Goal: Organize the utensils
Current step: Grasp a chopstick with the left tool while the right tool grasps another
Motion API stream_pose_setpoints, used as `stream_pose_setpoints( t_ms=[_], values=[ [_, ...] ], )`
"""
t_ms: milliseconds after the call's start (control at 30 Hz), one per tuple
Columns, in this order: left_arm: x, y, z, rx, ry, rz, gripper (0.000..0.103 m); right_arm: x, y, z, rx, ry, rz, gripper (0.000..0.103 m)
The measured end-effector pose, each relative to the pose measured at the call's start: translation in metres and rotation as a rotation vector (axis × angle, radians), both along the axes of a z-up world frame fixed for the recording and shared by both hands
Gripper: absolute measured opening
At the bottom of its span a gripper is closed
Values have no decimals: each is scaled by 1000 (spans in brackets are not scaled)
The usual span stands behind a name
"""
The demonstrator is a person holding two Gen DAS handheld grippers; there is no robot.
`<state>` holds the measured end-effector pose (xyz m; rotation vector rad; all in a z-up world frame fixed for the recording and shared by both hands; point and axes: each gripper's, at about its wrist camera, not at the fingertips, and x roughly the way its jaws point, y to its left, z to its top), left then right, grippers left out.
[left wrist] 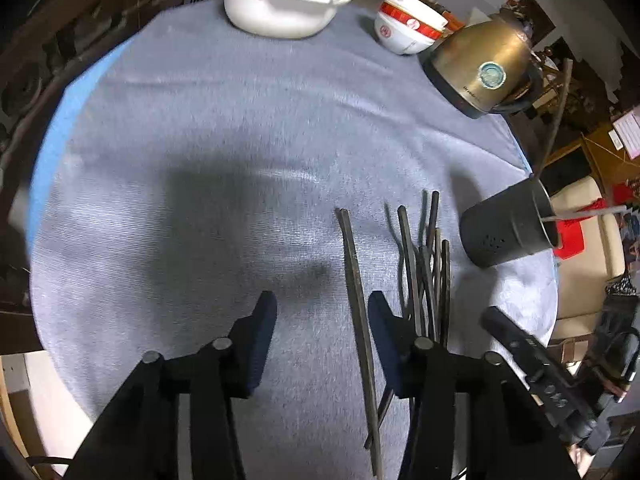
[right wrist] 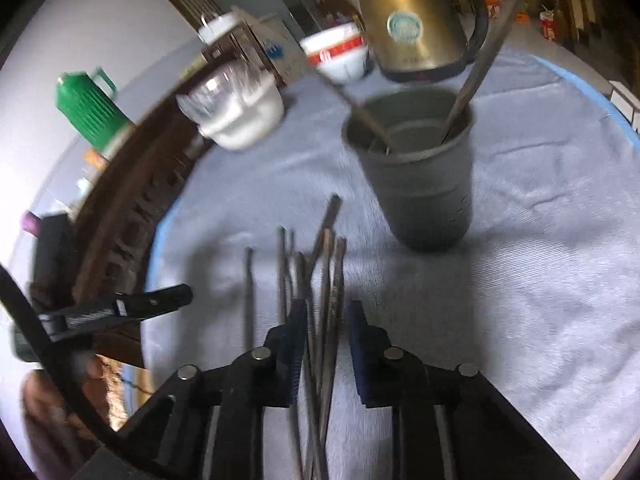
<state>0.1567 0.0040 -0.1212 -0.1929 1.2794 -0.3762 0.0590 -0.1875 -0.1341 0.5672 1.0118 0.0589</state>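
- Left tongs (left wrist: 322, 316) released — one chopstick (left wrist: 356, 280) lies between the fingers.
- Right tongs (right wrist: 326, 320) released, straddling the chopstick pile (right wrist: 316, 276).
- Grey cup (right wrist: 416, 168), upper centre, holds two sticks.

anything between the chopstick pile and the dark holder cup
Nothing visible: only bare cloth lies between the chopsticks and the holder cup. The right tool is open over the pile.

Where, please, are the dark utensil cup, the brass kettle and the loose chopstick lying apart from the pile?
Dark utensil cup (right wrist: 420, 196): right wrist view, front wall.
Brass kettle (left wrist: 480, 56): left wrist view, side of body.
Loose chopstick (left wrist: 354, 272): left wrist view, middle of shaft.
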Motion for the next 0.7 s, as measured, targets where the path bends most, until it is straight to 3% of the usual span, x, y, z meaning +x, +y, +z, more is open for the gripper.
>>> stream_pose_setpoints(
  t_ms=[467,567,700],
  values=[
    [20,-31,-24,-15,59,10,29,31,9,-34,18,103,-34,16],
    [22,-36,-31,-2,75,6,19,27,8,-36,15,107,-33,9],
    [22,-39,-38,2,80,5,13,23,3,-34,-14,116,-28,8]
  ],
)
